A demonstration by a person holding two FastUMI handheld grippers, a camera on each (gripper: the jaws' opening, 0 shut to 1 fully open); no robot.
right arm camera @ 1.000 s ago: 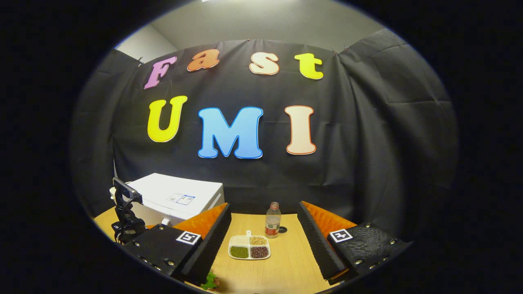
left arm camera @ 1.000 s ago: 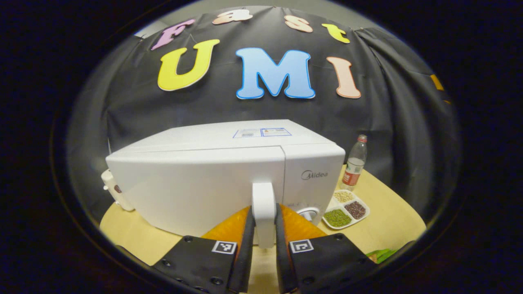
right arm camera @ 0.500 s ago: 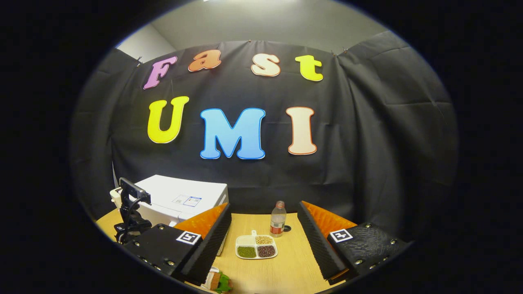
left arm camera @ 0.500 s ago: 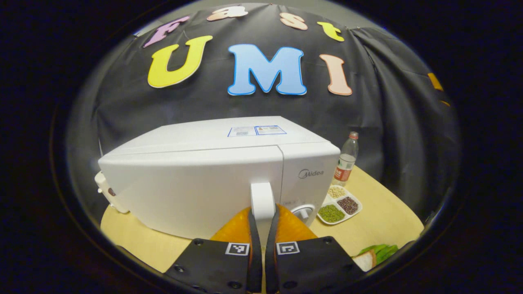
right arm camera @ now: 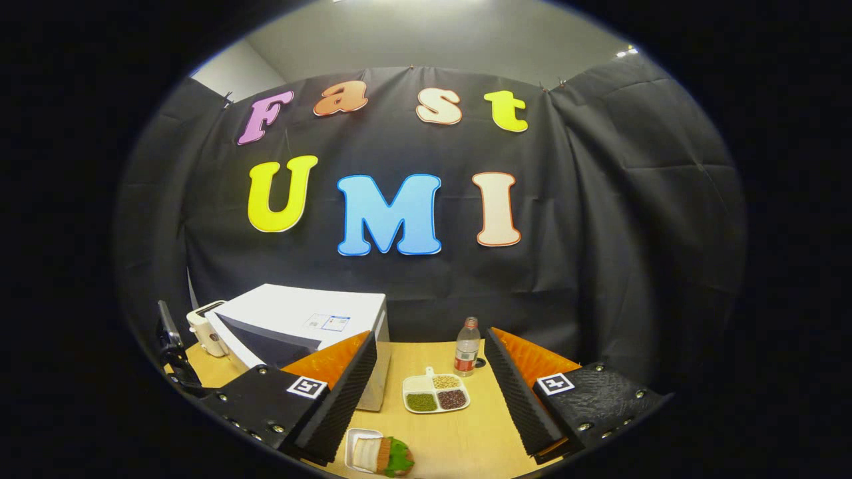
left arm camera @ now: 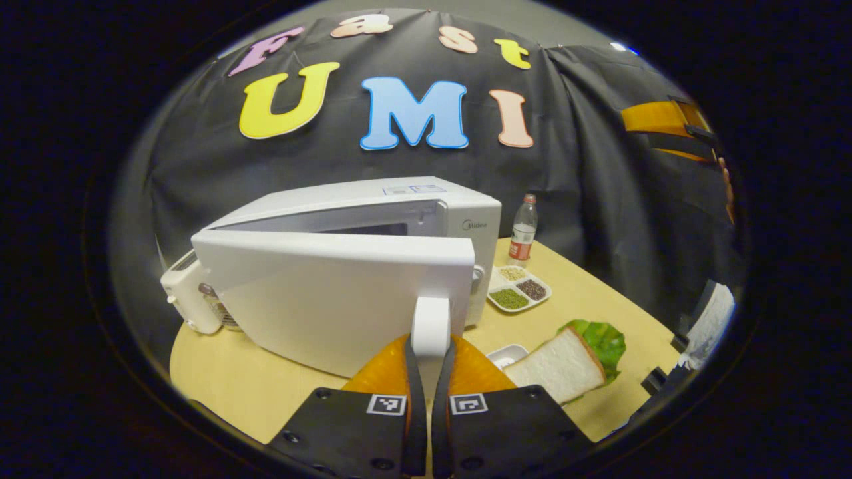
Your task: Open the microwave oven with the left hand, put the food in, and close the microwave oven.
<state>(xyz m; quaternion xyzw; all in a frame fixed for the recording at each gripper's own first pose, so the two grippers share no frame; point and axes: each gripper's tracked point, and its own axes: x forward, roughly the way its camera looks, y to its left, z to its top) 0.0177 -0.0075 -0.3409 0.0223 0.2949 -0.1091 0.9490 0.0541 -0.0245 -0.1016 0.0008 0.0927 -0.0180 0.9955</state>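
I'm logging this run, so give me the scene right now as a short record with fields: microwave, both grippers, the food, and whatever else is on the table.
microwave: white, on the wooden table, door swung partly open
left gripper: shut on the door handle
right gripper: open, holding nothing, above the table
food: sandwich with lettuce, on the table right of the door, not yet inside
other items: divided dish of beans, plastic bottle, small white appliance left of the microwave

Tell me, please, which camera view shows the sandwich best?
The left gripper view: the sandwich lies large on the table, its white bread face and green lettuce plain to see. In the right gripper view the sandwich is small and low at the edge, seen side-on in its little white dish.
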